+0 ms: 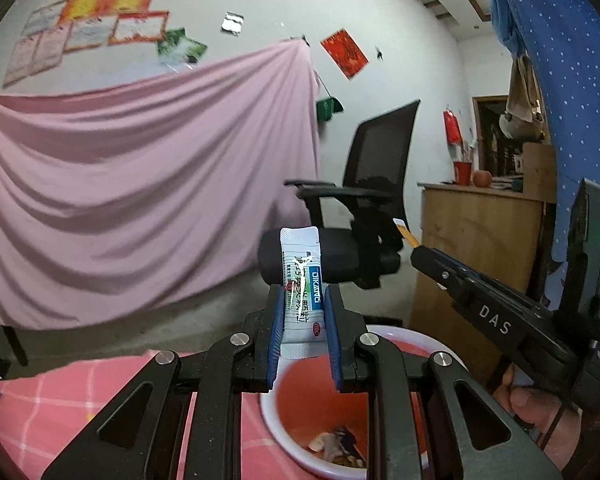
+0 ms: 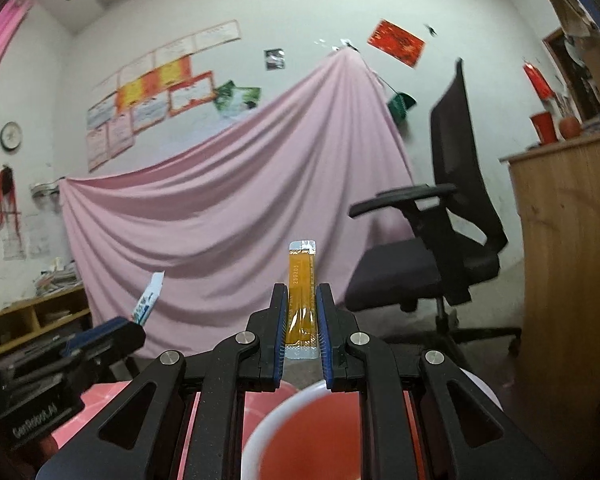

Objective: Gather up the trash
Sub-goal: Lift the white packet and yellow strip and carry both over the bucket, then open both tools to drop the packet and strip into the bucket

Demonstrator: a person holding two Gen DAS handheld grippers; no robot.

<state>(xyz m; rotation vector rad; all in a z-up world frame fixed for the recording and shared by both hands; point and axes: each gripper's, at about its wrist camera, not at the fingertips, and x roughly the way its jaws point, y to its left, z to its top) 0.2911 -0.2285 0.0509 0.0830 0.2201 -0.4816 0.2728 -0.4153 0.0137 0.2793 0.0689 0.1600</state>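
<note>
Sachets [image 1: 302, 296] in both tongs — above bowl [image 1: 400, 334]

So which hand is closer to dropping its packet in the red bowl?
Probably left: its white-and-green sachet hangs above the red bowl holding scraps. Right's orange sachet looks beyond the rim.

- White wall [image 2: 300, 20] hung with papers [image 2: 152, 96] at ten o'clock; pink sheet [image 2: 228, 208] draped at centre;
- black office chair [image 2: 456, 220] at three o'clock; wooden cabinet [image 2: 572, 240] beyond; grey floor [image 1: 140, 328] below.
</note>
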